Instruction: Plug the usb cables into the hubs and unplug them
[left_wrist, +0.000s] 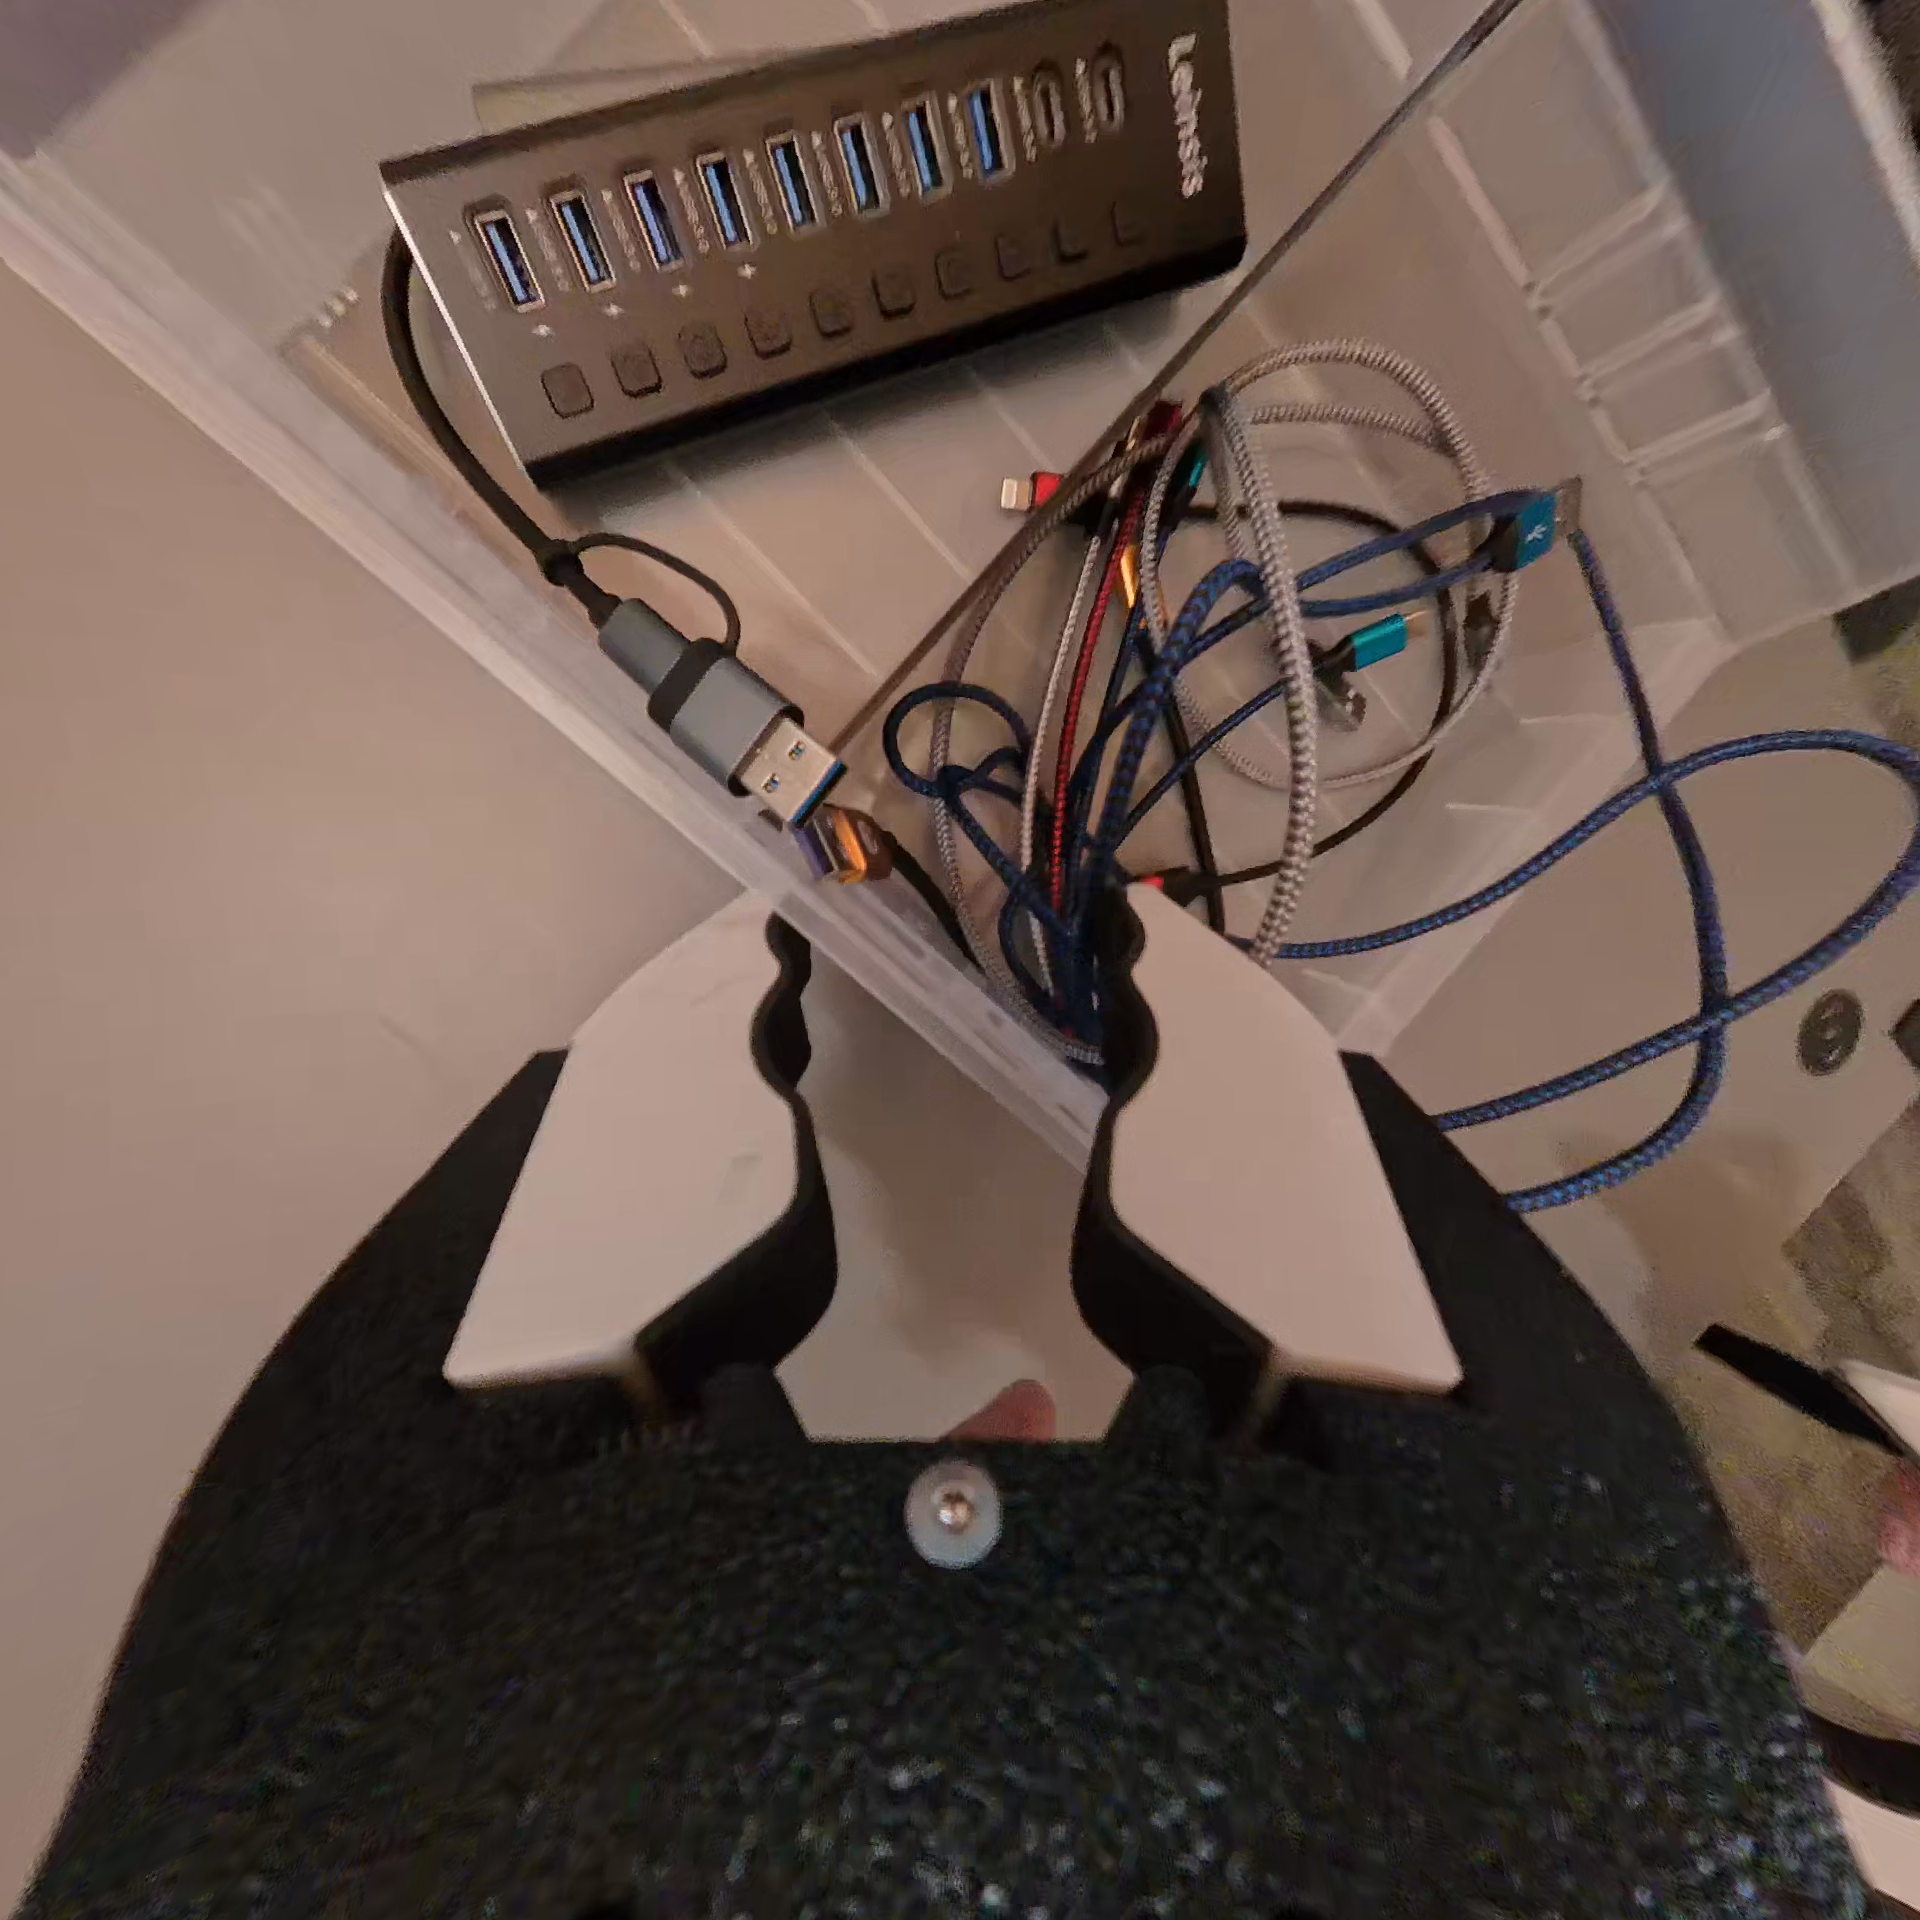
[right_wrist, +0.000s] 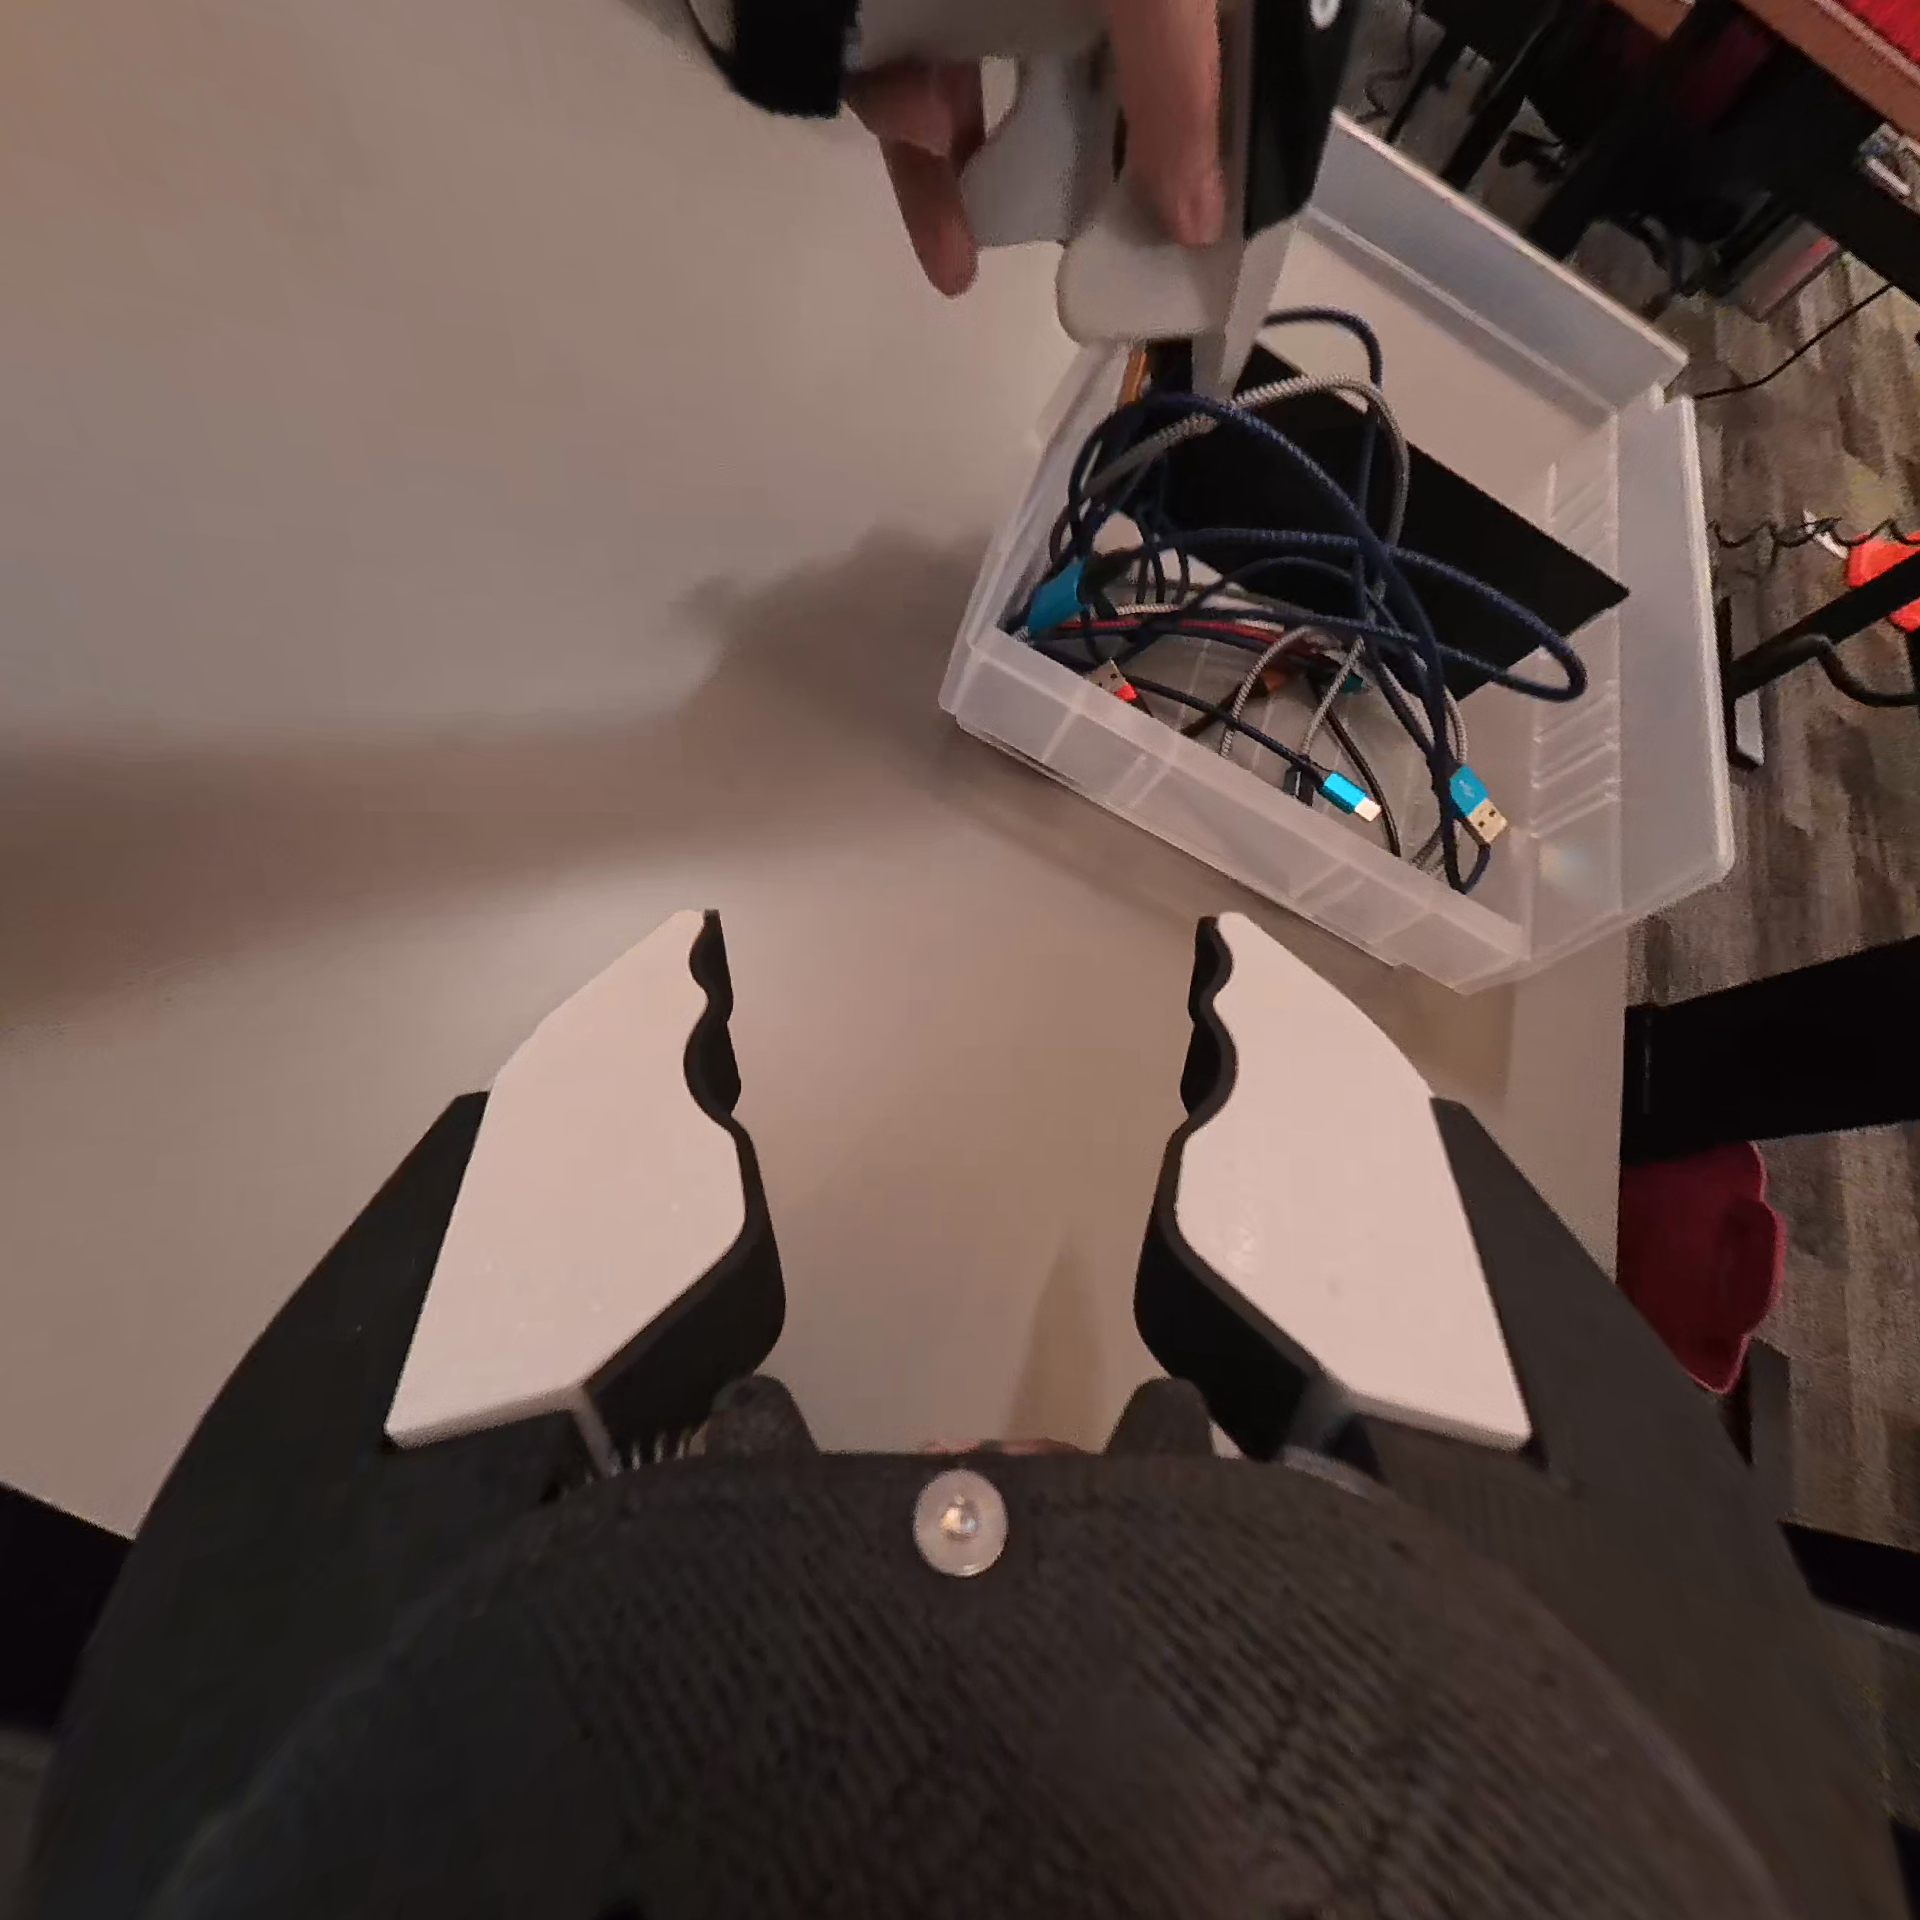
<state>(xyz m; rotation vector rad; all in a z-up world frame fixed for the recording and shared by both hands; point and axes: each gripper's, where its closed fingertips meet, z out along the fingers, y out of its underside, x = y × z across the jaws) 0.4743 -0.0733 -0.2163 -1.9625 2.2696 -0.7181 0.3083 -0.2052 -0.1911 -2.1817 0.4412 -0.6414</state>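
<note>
I take the clear plastic bin (right_wrist: 1621, 665) as my landmark. It sits at the table's (right_wrist: 416, 416) edge and holds everything the task needs: the black multi-port hub (left_wrist: 821, 239) lies flat along one side of the bin floor, and the tangle of braided cables (left_wrist: 1143, 748) fills the other side.

My left gripper (left_wrist: 956, 935) is right at the bin's near wall, with one finger over the rim and pushed down among the cable loops. Its jaws stand apart with nothing pinched between them; the strands only crowd against the inner face of the right-hand finger. In the right wrist view, I see the same gripper from farther off, dipping into the far corner of the bin with a hand (right_wrist: 1039, 135) around its handle.

My right gripper (right_wrist: 961, 925) hovers over bare table well outside the bin, jaws spread wide and empty, with the bin ahead and to its right.

So the left is clearly the nearer tool. The relation I judge the next move to turn on is this: the hub's own grey USB plug (left_wrist: 748, 717) lies just beyond my left fingertips, resting against the bin wall, its long axis slanting down toward me with the metal end nearest. A second plug with an orange tongue (left_wrist: 842, 842) lies touching it, closer still. The hub's port row runs crosswise beyond them, deeper in the bin, all ports unoccupied as far as I can see.
</note>
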